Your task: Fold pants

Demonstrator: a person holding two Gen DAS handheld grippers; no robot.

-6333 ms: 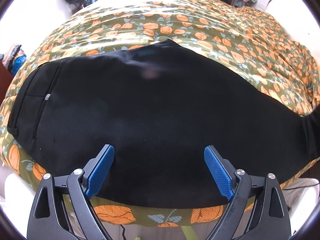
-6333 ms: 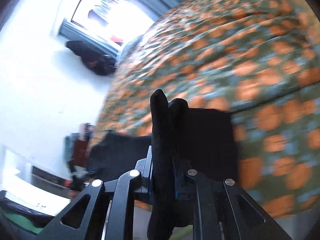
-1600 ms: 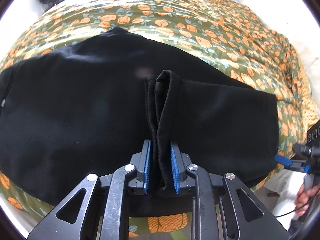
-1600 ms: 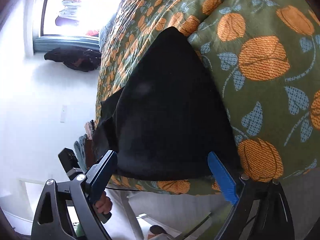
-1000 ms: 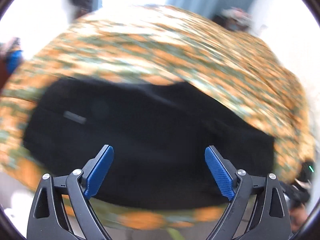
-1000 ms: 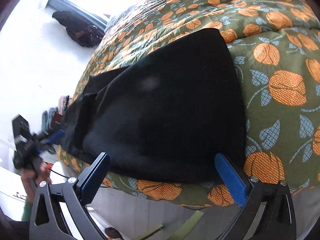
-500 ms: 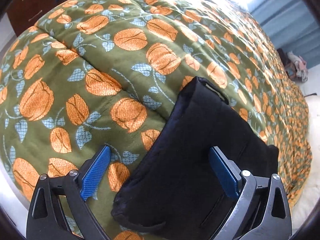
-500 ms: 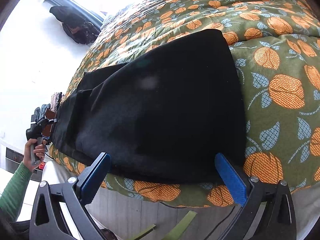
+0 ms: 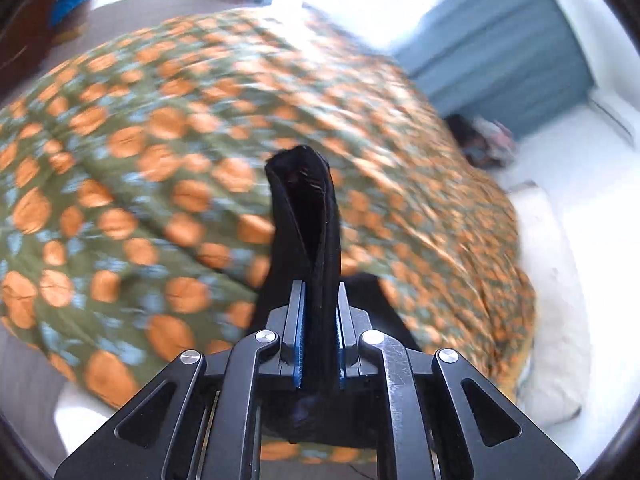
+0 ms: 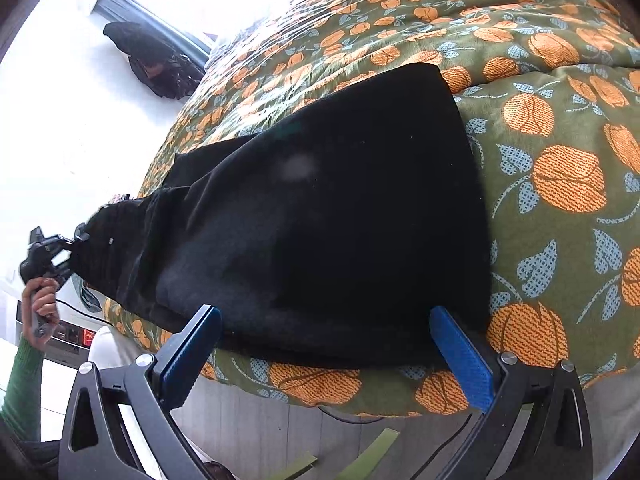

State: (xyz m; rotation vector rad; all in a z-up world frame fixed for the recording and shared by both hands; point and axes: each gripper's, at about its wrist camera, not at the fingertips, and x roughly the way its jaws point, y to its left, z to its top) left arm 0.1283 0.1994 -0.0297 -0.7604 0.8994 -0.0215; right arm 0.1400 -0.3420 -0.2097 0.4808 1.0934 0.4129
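My left gripper [image 9: 319, 332] had its jaws pinched tight on a thick fold of the black pants [image 10: 320, 216]; right gripper [image 10: 326, 354] gaped wide, holding nothing, over the pumpkin-print bedspread [image 10: 560, 120].

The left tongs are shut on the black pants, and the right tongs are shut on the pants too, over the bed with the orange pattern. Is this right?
One thing is wrong: the right tongs are open, jaws spread wide near the edge of the black pants without gripping them, as the right wrist view shows. The left tongs are indeed shut on the pants, over the bed.
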